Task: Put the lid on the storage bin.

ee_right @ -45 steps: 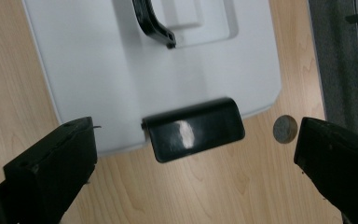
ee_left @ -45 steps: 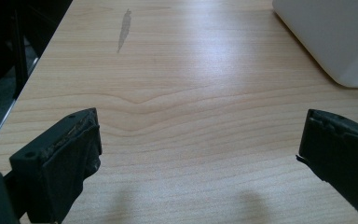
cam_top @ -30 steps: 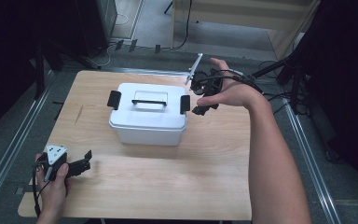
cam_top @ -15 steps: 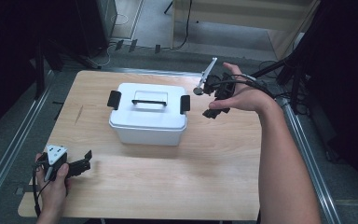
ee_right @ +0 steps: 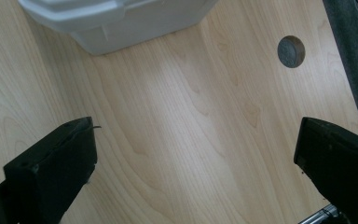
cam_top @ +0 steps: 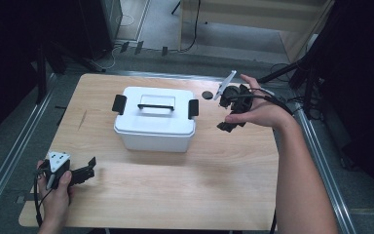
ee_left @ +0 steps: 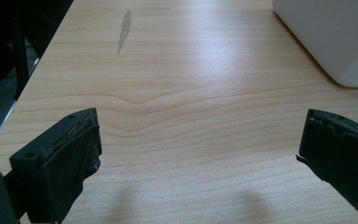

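A white plastic box [cam_top: 155,119] with a black lid handle and a black latch on each end sits shut in the middle of the wooden table [cam_top: 175,195]. My right gripper [cam_top: 227,123] hangs above the table to the right of the box, clear of its right latch [cam_top: 193,108], jaws open and empty. The box's lower wall [ee_right: 121,23] shows at the top of the right gripper view. My left gripper [cam_top: 88,168] rests near the table's front left corner, open, nothing between its fingers. A corner of the box [ee_left: 331,37] appears at the upper right of the left gripper view.
A round dark cable hole [cam_top: 207,95] lies in the tabletop behind the right gripper, seen as a hole [ee_right: 291,51] in the right gripper view. A dark streak [ee_left: 123,30] marks the wood at the left. Metal rails edge the table's sides.
My right gripper has drawn back to the right, away from the box's right latch, and sits a little lower. The left gripper has stayed put.
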`<state>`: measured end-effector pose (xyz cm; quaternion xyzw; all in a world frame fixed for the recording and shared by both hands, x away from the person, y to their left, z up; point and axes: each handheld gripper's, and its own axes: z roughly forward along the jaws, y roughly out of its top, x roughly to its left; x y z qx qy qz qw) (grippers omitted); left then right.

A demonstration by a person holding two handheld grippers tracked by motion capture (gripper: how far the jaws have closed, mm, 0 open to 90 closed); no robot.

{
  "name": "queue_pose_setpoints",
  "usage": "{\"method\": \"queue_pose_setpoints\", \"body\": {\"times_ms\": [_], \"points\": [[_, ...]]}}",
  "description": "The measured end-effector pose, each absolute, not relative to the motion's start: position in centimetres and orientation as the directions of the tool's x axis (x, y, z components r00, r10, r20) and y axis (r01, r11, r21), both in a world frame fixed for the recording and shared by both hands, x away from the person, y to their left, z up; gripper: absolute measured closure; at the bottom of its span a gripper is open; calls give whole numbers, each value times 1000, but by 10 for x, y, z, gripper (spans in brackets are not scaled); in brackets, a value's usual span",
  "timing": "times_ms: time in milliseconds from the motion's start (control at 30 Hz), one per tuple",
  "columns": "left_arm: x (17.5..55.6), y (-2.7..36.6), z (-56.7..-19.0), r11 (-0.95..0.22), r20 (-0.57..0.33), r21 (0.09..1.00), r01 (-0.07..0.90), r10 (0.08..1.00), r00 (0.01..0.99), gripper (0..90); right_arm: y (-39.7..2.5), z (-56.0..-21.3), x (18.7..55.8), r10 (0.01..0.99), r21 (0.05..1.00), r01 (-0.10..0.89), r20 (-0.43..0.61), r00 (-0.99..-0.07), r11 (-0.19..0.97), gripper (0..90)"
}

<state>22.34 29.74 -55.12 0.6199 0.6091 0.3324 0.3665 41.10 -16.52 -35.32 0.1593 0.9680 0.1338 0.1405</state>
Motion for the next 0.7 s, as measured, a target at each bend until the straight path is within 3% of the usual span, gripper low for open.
{"method": "queue_pose_setpoints", "body": {"times_ms": [700], "points": [[223, 297, -551, 6, -30, 859, 513, 999, 39, 0, -212, -388, 382, 442, 385, 332, -243, -863, 861, 0]]}}
